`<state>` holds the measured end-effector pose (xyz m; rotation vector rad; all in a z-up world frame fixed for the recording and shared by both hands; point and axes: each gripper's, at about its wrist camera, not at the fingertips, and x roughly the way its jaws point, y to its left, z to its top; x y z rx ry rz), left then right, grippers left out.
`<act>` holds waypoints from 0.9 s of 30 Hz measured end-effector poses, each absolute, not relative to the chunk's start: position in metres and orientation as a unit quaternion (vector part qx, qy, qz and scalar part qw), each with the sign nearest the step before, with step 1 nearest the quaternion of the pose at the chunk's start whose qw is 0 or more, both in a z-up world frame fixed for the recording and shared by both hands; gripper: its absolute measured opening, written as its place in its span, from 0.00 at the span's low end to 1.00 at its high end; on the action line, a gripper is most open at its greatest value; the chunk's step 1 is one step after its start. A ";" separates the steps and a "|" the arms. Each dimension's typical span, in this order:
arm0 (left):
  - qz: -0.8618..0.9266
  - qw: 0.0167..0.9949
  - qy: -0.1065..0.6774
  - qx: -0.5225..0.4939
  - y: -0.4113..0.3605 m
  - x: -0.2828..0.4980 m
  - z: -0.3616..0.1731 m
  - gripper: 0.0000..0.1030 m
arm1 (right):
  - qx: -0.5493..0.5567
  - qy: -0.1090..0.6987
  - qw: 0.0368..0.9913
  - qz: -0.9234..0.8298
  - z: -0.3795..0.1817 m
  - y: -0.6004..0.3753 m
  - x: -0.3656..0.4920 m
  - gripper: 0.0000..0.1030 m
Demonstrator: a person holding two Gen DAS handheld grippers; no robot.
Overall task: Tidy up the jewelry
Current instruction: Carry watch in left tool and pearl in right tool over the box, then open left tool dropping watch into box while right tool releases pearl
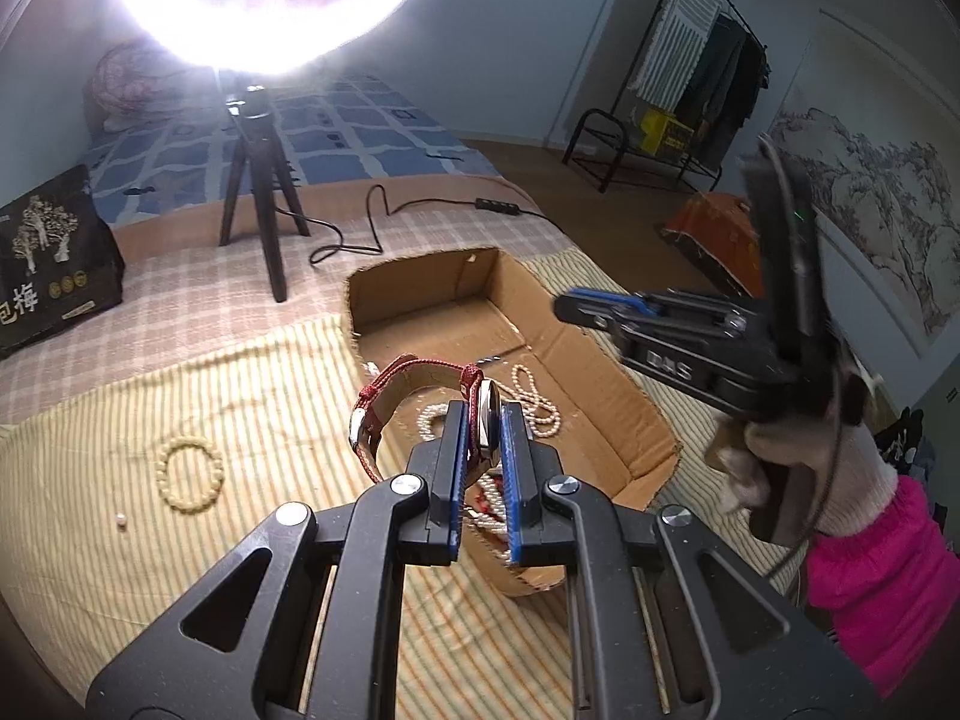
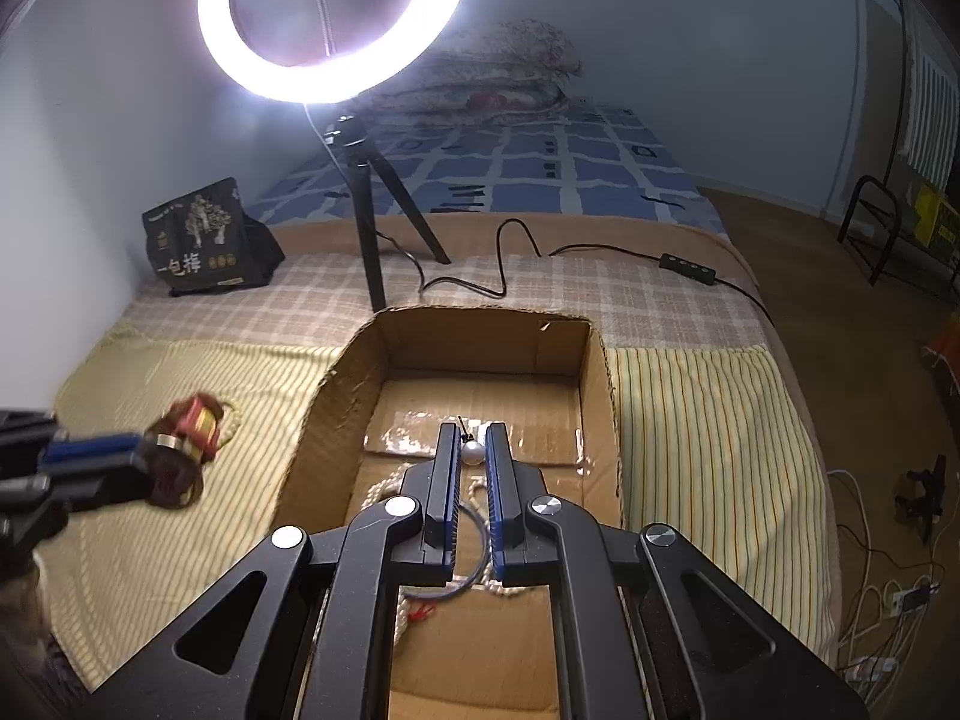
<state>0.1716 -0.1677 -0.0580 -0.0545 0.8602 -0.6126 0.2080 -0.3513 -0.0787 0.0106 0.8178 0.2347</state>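
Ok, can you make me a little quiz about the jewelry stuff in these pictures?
1. True or false: the left claw is shut on a watch with a red strap.
2. What lies in the cardboard box? A) pearl necklaces B) spoons C) socks
3. Fill in: the cream bead bracelet lies on the striped ____.
Key: 1 true; 2 A; 3 cloth.

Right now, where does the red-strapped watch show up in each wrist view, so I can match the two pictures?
Left wrist view: the watch sits centre frame, clamped in the left claw, red strap looping off to the left.
Right wrist view: the watch is at the far left edge, blurred, in that same claw.
Shared landmark: the open cardboard box on the striped cloth.
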 end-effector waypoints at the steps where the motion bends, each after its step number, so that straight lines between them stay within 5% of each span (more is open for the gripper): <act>1: -0.295 0.862 0.412 -0.026 -0.172 0.171 -0.059 0.08 | 0.007 0.397 0.911 0.113 -0.080 -0.352 0.212 0.06; 27: -0.320 0.836 0.445 -0.019 -0.216 0.179 -0.085 0.08 | 0.033 0.409 0.905 0.114 -0.102 -0.362 0.237 0.07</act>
